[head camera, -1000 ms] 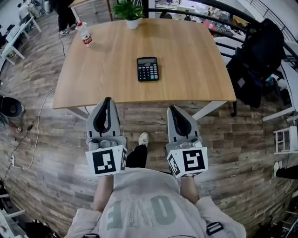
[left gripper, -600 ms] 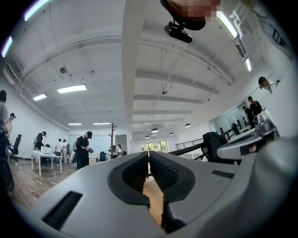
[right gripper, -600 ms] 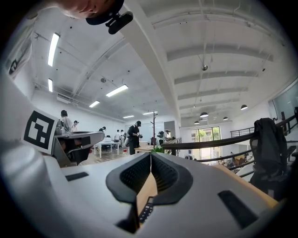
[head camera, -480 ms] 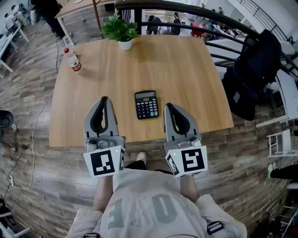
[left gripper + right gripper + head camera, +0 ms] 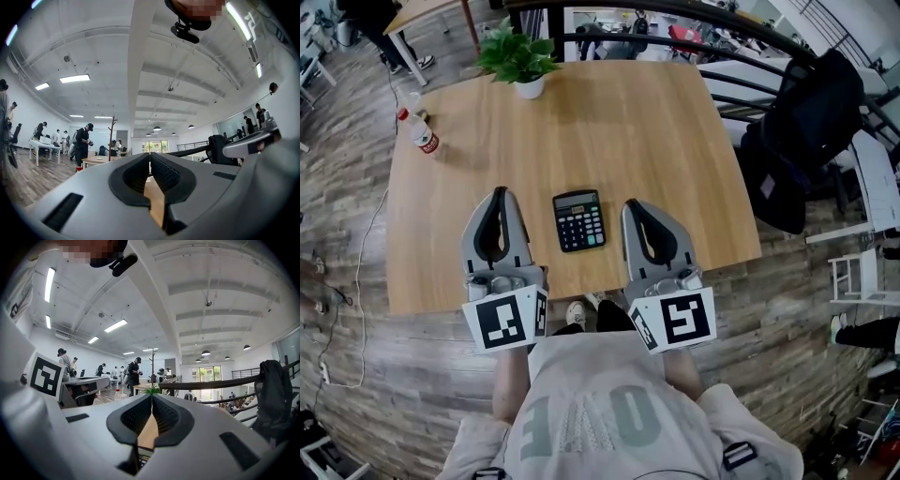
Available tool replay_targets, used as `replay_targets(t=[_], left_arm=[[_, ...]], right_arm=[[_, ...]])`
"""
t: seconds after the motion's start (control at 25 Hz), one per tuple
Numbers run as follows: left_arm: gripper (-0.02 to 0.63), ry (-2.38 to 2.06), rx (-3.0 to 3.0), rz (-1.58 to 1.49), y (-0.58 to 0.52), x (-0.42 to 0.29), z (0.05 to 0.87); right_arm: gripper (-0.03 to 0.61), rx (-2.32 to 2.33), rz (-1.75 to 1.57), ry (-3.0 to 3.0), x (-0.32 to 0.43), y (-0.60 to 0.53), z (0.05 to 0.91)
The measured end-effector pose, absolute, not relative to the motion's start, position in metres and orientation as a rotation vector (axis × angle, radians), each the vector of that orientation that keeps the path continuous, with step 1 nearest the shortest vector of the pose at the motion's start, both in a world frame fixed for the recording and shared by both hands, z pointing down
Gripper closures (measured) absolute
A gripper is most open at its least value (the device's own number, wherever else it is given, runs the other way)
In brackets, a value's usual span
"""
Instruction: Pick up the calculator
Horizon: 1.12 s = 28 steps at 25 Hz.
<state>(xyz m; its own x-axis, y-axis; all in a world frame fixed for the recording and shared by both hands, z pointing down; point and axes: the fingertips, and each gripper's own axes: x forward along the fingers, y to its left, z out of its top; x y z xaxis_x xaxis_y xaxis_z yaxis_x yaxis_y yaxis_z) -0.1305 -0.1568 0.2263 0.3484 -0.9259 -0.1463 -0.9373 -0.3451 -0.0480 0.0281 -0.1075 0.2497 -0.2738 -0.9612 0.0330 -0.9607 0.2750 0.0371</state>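
We hold the left gripper (image 5: 498, 194) and right gripper (image 5: 631, 205) level above the table (image 5: 675, 141), both with jaws pressed together and empty. The calculator (image 5: 579, 220) lies flat between them, untouched. We judge they flank it to line up a grab.

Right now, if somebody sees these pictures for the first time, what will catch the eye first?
A black calculator lies flat near the front edge of the wooden table. The left tongs and the right tongs flank it, both shut and empty. A potted plant stands at the far edge, a bottle at the far left.
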Motion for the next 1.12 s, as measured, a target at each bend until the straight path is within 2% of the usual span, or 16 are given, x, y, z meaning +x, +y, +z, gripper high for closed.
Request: replay_targets(t=[0.68,1.12], left_arm=[[0.598,1.811,-2.419,0.077,-0.191,-0.072,0.236],[0.598,1.797,-2.361,0.113,-0.203,-0.089,0.209]], right_arm=[[0.558,1.681,0.068,-2.631,0.074,-0.166,0.267],[0.558,1.689,0.085,-2.673,0.055,-0.189,0.257]])
